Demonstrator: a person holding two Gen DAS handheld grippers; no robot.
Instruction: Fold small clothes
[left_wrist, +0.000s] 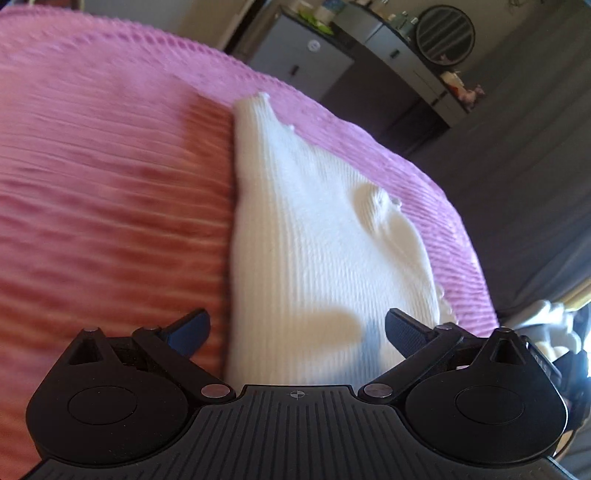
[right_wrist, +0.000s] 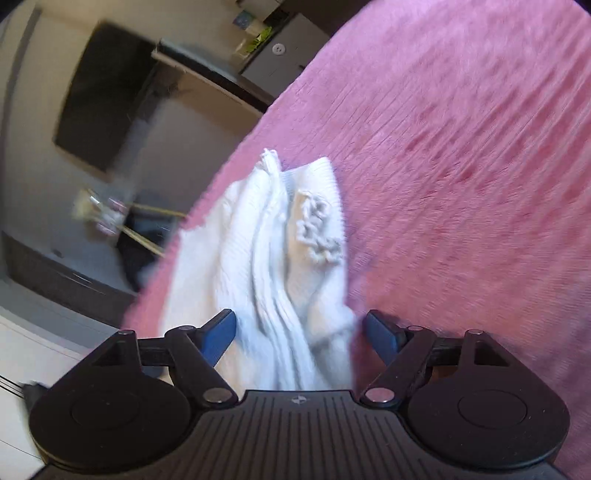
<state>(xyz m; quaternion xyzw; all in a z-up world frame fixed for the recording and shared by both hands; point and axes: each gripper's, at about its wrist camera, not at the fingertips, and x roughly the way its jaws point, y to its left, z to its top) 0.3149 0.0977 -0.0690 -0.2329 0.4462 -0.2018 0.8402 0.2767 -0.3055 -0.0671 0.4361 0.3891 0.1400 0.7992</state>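
A small white ribbed knit garment (left_wrist: 310, 236) lies on a pink ribbed bedspread (left_wrist: 103, 206), near the bed's edge. My left gripper (left_wrist: 297, 332) is open, its blue-padded fingers wide apart just above the garment's near end. In the right wrist view the same garment (right_wrist: 280, 258) lies bunched, with folds down its middle and a knotted fringe on one side. My right gripper (right_wrist: 301, 334) is open, fingers either side of the garment's near end, holding nothing.
The pink bedspread (right_wrist: 461, 166) ends close beside the garment. Beyond the edge are a dark floor (left_wrist: 517, 155), grey cabinets with a round mirror (left_wrist: 445, 35), and a dark wall panel (right_wrist: 103, 96). White objects (left_wrist: 550, 325) sit at the far right.
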